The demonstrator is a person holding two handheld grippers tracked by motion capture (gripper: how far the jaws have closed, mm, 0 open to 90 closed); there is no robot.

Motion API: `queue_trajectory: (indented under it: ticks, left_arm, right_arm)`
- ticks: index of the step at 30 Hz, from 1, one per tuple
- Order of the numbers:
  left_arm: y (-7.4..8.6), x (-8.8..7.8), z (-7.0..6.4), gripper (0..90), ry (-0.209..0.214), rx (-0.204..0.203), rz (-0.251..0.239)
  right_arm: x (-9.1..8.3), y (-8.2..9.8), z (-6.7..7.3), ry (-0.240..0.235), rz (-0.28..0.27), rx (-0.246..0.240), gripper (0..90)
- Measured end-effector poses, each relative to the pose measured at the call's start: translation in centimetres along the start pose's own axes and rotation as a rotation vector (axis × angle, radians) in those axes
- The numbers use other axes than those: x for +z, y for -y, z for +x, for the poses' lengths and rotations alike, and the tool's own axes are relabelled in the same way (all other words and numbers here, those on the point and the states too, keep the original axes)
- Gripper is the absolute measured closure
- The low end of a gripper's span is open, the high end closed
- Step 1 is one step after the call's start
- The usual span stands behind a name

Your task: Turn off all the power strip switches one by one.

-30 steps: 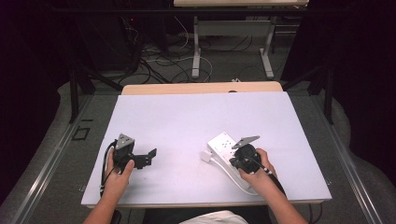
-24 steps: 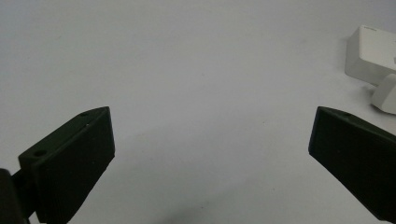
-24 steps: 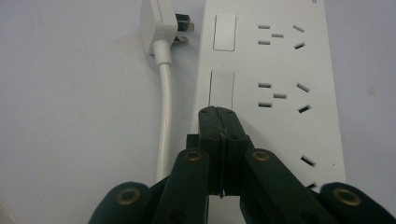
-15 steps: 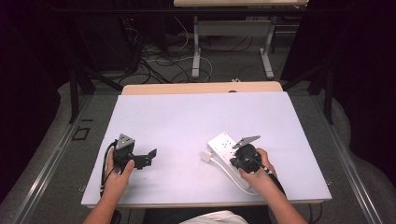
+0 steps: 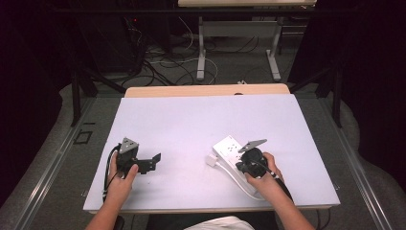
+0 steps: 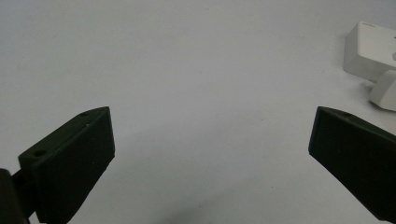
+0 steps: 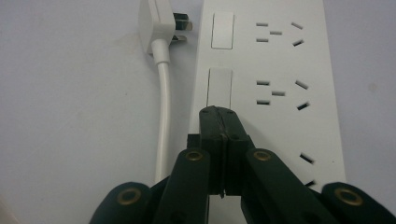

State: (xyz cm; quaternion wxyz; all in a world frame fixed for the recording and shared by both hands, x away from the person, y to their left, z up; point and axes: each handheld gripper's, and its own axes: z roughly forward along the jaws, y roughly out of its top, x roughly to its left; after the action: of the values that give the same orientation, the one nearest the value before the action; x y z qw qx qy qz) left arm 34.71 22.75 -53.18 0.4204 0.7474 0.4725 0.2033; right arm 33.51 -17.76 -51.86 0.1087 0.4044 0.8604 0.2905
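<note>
A white power strip point(image 5: 229, 147) point(image 7: 271, 88) lies on the table at the right, with its white plug point(image 5: 211, 160) point(image 7: 159, 23) and cable point(image 7: 162, 116) beside it. My right gripper point(image 5: 242, 162) point(image 7: 218, 114) is shut, jaws pressed together with nothing between them. Its tip sits over the strip, just below the second rocker switch point(image 7: 219, 86). My left gripper point(image 5: 152, 162) point(image 6: 210, 154) rests at the table's left with its jaws wide apart and empty, pointing toward the strip point(image 6: 371, 49).
The white table top point(image 5: 191, 124) has a wooden strip point(image 5: 206, 90) along its far edge. Beyond it stand a second table's legs point(image 5: 201, 48) and loose cables point(image 5: 163, 62) on the floor.
</note>
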Motion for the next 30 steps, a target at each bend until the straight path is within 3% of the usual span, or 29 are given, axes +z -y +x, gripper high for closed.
queue_trajectory:
  ticks: [3, 14, 17, 30]
  left_arm:
    - [0.0, 0.0, 0.02, 0.3, 0.0, 0.0, 0.0]
    - [0.01, -0.09, 0.01, 0.4, 0.005, -0.009, 0.0]
    - [0.05, -0.05, 0.1, 0.3, -0.003, -0.005, -0.011]
    - [0.02, -0.08, 0.04, 0.3, 0.004, -0.009, 0.001]
  right_arm:
    - [0.18, 0.04, -0.02, 0.002, -0.023, 0.002, 90.0]
    - [0.34, -0.11, 0.15, -0.001, 0.007, -0.013, 90.0]
    - [0.46, 0.0, 0.09, 0.0, -0.014, 0.0, 90.0]
    - [0.47, 0.02, -0.01, -0.004, -0.017, 0.011, 90.0]
